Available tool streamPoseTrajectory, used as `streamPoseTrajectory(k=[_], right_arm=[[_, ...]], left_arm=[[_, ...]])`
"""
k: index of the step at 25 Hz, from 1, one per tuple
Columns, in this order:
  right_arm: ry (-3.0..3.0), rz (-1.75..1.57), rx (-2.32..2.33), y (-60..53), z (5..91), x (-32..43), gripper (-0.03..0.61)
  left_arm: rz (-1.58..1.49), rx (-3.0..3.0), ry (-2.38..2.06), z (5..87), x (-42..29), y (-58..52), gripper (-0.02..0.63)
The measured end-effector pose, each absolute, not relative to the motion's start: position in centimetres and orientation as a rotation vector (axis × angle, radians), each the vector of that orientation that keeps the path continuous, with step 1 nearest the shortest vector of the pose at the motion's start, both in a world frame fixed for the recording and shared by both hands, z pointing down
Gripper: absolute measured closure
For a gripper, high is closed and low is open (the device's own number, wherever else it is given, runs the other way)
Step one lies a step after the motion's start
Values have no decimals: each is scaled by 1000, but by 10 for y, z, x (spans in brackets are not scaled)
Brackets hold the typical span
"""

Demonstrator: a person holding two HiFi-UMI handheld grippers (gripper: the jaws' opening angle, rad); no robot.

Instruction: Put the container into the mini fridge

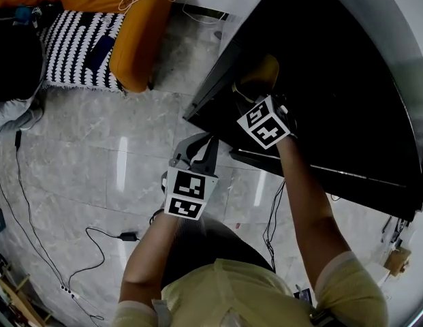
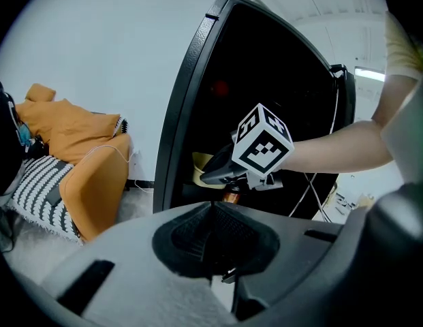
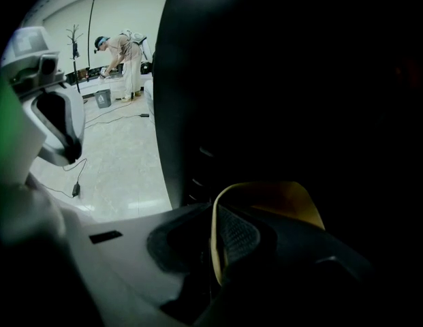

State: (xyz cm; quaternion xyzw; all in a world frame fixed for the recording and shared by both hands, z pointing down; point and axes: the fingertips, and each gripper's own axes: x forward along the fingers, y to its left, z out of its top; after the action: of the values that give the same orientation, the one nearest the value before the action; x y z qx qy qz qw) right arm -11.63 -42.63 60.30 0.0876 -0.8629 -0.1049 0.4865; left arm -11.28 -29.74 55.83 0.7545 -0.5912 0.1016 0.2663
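As the right gripper point(image 3: 214, 251) reaches into the dark mouth of the mini fridge point(image 1: 347, 80), its jaws are clamped narrowly on the rim of the yellow container point(image 3: 279, 199). One pad is inside the wall and one outside.
- Container position: directly ahead of the right gripper, inside the fridge opening and past the door frame. In the head view it shows as a yellow shape beyond the marker cube point(image 1: 265, 121).
- I cannot tell whether the container rests on a shelf or hangs from the grip.
- Contents: the visible inner wall is plain yellow. What lies inside is lost in shadow.
- Fridge interior: black, with faint ribs low on the near wall in the right gripper view. I cannot make out what it holds.
- Left gripper point(image 2: 212, 234): jaws closed together, pads touching, nothing between them. It hangs outside the fridge, over the marble floor point(image 1: 95, 155) and near the lower edge of the frame.
- Markings: each cube carries black-and-white square patterns, and no words can be read on them.
- Surroundings:
  - An orange seat point(image 1: 139, 19) and a striped cushion point(image 1: 82, 39) are well to the left.
  - A black cable point(image 1: 95, 237) runs across the floor.
  - In the right gripper view a person point(image 3: 122, 53) bends over far off, beside a grey bin point(image 3: 102, 99).
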Motion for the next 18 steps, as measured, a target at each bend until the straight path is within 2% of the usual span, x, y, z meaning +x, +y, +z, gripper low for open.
streamPoseTrajectory(k=[18], right_arm=[[-2230, -231, 333, -418, 567, -113, 540]], left_arm=[[310, 2068, -1625, 535, -114, -290, 583]])
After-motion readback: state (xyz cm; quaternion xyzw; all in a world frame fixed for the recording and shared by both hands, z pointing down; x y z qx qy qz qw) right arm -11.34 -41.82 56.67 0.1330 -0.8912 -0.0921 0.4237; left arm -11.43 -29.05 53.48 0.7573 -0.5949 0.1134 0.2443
